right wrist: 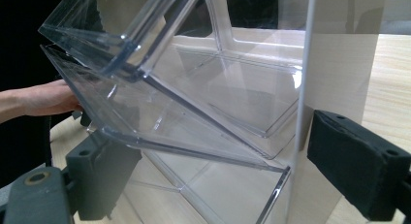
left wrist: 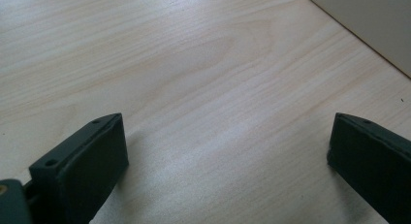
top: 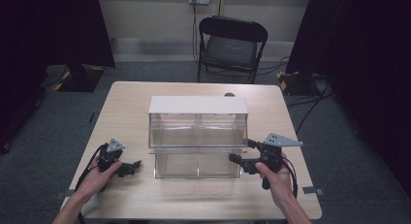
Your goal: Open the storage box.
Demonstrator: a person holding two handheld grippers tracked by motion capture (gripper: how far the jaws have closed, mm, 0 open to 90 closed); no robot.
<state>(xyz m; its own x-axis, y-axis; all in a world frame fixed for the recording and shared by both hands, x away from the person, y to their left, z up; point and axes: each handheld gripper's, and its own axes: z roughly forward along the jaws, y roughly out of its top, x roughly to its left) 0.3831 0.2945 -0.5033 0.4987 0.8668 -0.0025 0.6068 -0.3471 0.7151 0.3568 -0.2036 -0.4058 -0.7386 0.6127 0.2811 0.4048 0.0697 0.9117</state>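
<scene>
Two hand-held grippers, left (top: 137, 164) and right (top: 234, 158), both released. The clear, rigid acrylic two-drawer box (top: 197, 136) looks slippery, light; I'd pinch the drawer's front lip beside my right one.

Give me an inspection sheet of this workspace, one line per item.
Surface: light wooden table, bare around the box.
Job's things: clear acrylic two-compartment box with a white top, centred; compartments look empty.
Clutter: small dark object behind the box, unclear.
Grippers: left gripper open, apart from the box; right gripper open at the box's right end.
Cables: one trails from each gripper; more lie on the floor.
Surroundings: black folding chair, dark curtains, grey carpet.
</scene>
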